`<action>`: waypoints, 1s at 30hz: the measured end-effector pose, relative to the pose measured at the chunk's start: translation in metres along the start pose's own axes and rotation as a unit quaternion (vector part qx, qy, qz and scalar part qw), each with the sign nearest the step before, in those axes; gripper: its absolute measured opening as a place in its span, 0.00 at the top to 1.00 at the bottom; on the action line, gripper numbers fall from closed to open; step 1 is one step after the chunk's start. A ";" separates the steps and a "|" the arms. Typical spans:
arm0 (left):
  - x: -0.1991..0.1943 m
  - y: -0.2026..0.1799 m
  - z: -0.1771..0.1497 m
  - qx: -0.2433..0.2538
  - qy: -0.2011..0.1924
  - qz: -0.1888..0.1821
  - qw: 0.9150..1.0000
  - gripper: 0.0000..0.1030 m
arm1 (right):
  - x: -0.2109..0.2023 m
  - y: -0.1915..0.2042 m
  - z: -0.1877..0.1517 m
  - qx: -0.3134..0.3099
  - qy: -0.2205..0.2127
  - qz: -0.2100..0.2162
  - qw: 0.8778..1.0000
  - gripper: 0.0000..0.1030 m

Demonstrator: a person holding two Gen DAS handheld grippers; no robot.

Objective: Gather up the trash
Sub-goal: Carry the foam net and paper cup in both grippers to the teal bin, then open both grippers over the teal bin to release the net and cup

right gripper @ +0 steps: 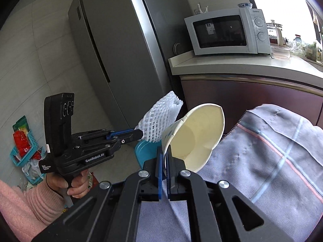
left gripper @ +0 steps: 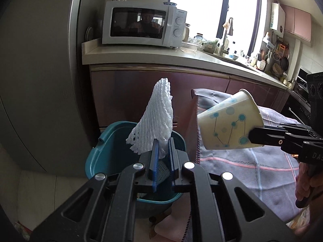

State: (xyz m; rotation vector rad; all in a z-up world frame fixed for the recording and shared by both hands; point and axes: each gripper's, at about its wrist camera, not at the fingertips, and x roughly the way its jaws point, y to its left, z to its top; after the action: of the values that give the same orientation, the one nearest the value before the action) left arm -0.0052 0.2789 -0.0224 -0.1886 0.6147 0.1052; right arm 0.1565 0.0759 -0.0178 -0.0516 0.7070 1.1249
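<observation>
The left gripper [left gripper: 162, 147] is pinching foam netting [left gripper: 155, 119] over the teal bin's rim [left gripper: 91, 157], while the right gripper [right gripper: 164, 157] is clamping a paper cup [right gripper: 197, 137] beside the cloth's edge [left gripper: 197, 125]

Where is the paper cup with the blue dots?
The paper cup is pinched by its rim in the right gripper, tipped on its side above the checked cloth, just right of the white foam net and the teal bin.

Right claw [right gripper: 164, 157] pinches paper cup [right gripper: 193, 137]; left claw [right gripper: 139, 134] grips foam net [right gripper: 161, 119].
</observation>
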 end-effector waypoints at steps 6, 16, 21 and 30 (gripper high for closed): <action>0.028 0.019 -0.009 -0.012 0.031 0.014 0.999 0.91 | 0.046 0.001 0.010 -0.003 0.039 -0.002 0.999 0.98; 0.070 0.045 -0.018 -0.034 0.071 0.043 0.996 0.88 | 0.110 -0.004 0.007 0.012 0.106 0.001 0.994 0.97; 0.079 0.046 -0.020 -0.042 0.076 0.048 0.995 0.88 | 0.125 -0.014 0.007 0.042 0.128 0.006 0.991 0.93; 0.072 0.035 -0.022 -0.040 0.061 0.031 0.997 0.85 | 0.096 -0.019 -0.009 0.055 0.105 0.000 0.993 0.87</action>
State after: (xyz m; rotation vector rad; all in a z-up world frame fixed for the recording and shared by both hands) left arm 0.0353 0.3119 -0.0874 -0.2547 0.7397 0.1782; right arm 0.1909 0.1412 -0.0824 -0.0763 0.9564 1.0882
